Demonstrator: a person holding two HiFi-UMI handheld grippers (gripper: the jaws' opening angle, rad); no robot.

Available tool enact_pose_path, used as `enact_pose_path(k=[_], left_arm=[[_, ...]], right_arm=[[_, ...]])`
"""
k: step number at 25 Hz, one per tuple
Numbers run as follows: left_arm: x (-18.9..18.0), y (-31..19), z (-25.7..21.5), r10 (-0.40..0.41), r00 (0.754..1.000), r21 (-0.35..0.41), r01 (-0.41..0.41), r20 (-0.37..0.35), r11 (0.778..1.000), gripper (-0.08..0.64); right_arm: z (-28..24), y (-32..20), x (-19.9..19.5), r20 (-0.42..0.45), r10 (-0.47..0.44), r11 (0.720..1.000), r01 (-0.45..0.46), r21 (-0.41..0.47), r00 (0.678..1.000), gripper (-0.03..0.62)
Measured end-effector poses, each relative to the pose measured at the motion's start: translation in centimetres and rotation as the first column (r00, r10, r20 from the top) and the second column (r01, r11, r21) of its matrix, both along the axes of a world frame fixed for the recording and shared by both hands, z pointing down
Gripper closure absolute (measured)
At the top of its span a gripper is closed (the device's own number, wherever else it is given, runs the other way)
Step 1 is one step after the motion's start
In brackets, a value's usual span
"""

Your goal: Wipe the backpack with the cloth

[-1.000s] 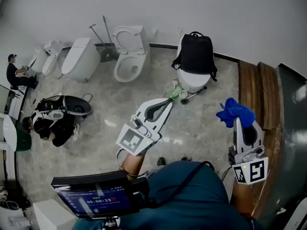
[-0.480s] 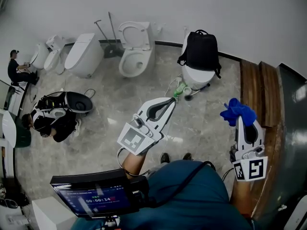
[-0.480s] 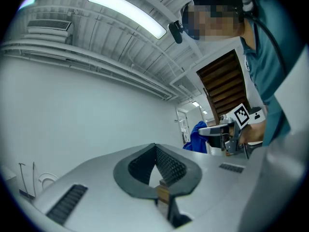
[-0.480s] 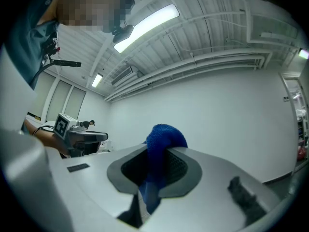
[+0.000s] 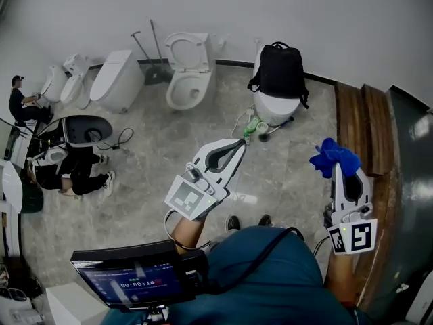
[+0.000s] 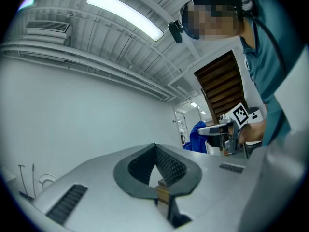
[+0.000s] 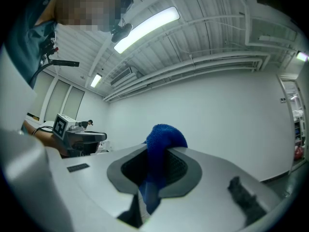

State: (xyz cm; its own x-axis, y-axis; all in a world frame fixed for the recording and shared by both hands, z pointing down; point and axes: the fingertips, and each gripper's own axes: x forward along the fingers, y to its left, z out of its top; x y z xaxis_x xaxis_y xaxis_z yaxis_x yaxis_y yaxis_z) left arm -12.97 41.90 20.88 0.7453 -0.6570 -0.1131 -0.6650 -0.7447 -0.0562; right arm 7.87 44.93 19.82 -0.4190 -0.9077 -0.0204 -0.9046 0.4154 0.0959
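A black backpack point(image 5: 279, 72) stands upright on a white toilet point(image 5: 274, 109) against the far wall, well ahead of both grippers. My right gripper point(image 5: 334, 165) is at the right of the head view, shut on a blue cloth point(image 5: 332, 156) that bunches above its jaws; the cloth point(image 7: 161, 149) also fills the jaws in the right gripper view. My left gripper point(image 5: 241, 143) is held mid-frame with its jaws shut and nothing between them point(image 6: 155, 146). Both gripper views point up at the wall and ceiling, so neither shows the backpack.
Other toilets point(image 5: 187, 73) point(image 5: 115, 81) line the wall at left, with long-handled tools point(image 5: 146, 51) leaning there. A person point(image 5: 67, 171) crouches by a dark basin point(image 5: 86, 130) at left. A green bottle point(image 5: 252, 127) lies near the toilet base. Wooden boards point(image 5: 365, 124) run along the right.
The view has shifted slightly toward the backpack. The crouching person at left has moved and the dark basin now sits higher. Both grippers hold nearly the same pose.
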Motion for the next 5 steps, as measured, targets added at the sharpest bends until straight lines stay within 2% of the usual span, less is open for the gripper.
enact_pose_path(k=[5], left_arm=[[0.41, 0.18, 0.82, -0.001, 1.000, -0.002, 0.001, 0.005, 1.000, 0.557]], right_arm=[[0.82, 0.13, 0.47, 0.005, 0.001, 1.000, -0.001, -0.001, 1.000, 0.541]])
